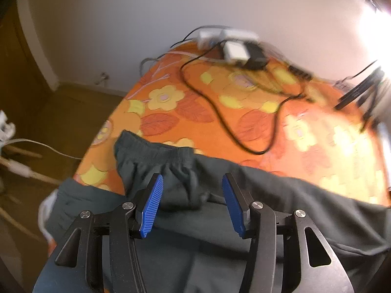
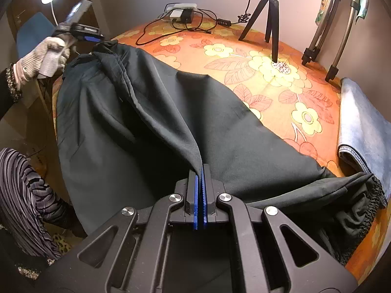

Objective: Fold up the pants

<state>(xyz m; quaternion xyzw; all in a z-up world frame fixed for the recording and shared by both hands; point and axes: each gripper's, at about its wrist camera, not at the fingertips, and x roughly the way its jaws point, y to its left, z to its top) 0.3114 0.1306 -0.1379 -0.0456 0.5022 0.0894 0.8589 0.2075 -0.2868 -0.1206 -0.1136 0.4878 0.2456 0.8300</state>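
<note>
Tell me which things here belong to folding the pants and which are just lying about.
For the job:
- dark green fabric pants
- right gripper, jaws shut on the pants
- left gripper, jaws open

Lying about:
- folded blue denim jeans
- small black tripod
- white power strip with chargers
- black cable
- orange floral tablecloth

No lettering, brand, number or sign can be read in either view. The left gripper [image 2: 91,37], seen from the right wrist camera, carries a pale mark on its black body, too small and blurred to make out. The white charger [image 1: 235,50] at the far edge of the flowered bedspread [image 2: 268,83] and the black tripod [image 2: 270,7] bear no legible label. The dark pants [image 2: 151,112] show no tag or print.
</note>
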